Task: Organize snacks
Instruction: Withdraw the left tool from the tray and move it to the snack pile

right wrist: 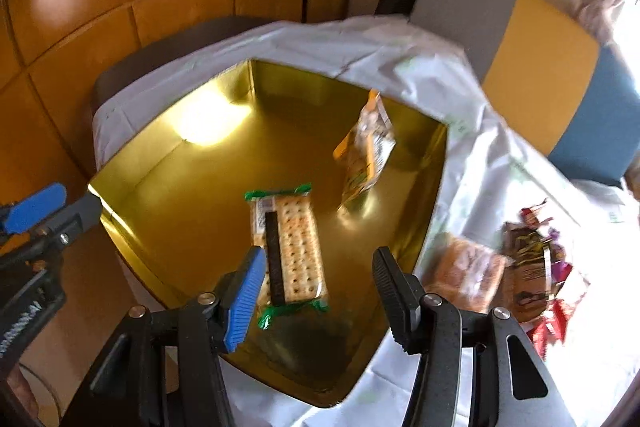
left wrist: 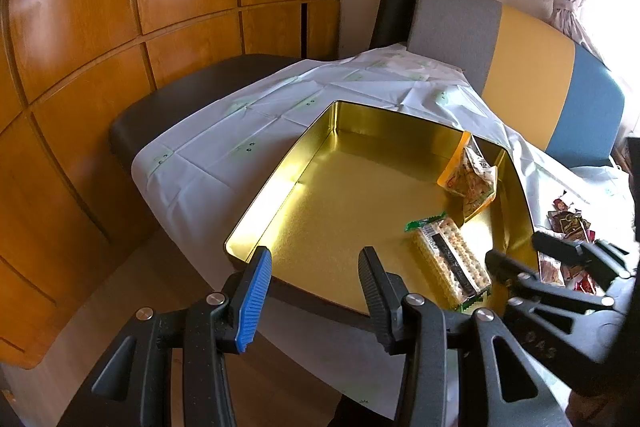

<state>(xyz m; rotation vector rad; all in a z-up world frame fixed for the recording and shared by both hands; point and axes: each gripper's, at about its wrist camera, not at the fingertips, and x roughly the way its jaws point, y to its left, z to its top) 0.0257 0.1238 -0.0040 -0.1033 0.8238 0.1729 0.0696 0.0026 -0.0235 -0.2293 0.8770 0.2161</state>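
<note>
Gold tin (right wrist: pixel 132 187) sits on white cloth (left wrist: pixel 224 131) over dark table (left wrist: pixel 132 127), wood-panelled wall (left wrist: pixel 80 27) behind, grey-yellow-blue bench back (left wrist: pixel 532 55) at right. Cracker pack (right wrist: pixel 292 247) lies flat in tin, just beyond right gripper (right wrist: pixel 316 287), between its parted, empty jaws. Orange snack pouch (right wrist: pixel 368 147) leans near tin's far wall. Loose snack pile (right wrist: pixel 528 263) on cloth outside tin, right. Left gripper (left wrist: pixel 316 291) hovers over tin's near edge, parted, empty.
</note>
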